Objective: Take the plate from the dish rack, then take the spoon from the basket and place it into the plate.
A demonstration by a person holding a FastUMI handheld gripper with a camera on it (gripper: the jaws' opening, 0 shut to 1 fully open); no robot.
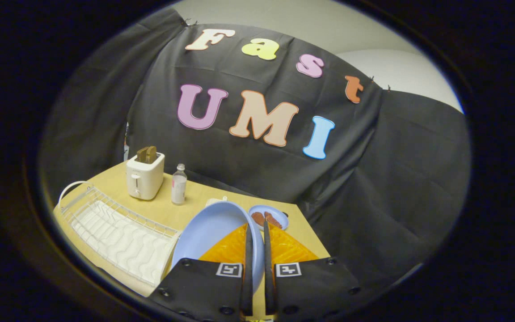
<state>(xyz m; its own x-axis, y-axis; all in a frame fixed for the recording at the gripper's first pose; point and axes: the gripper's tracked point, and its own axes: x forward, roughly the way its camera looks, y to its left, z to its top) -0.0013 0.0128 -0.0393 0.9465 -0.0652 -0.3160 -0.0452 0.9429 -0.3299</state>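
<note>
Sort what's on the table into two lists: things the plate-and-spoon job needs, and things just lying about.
Job:
- light blue plate, its rim clamped in the shut tool
- white wire dish rack, beside the plate

Lying about:
- white toaster with toast in its slots
- clear bottle beside the toaster
- small blue dish with brown food, beyond the fingers

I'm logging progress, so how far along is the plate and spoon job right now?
Done: the blue plate is out of the white dish rack, which lies bare beside it. In hand: the gripper is shut on the plate's rim, holding it above the table. Left: setting the plate down, then fetching the spoon; I cannot see a spoon or basket from here.
</note>
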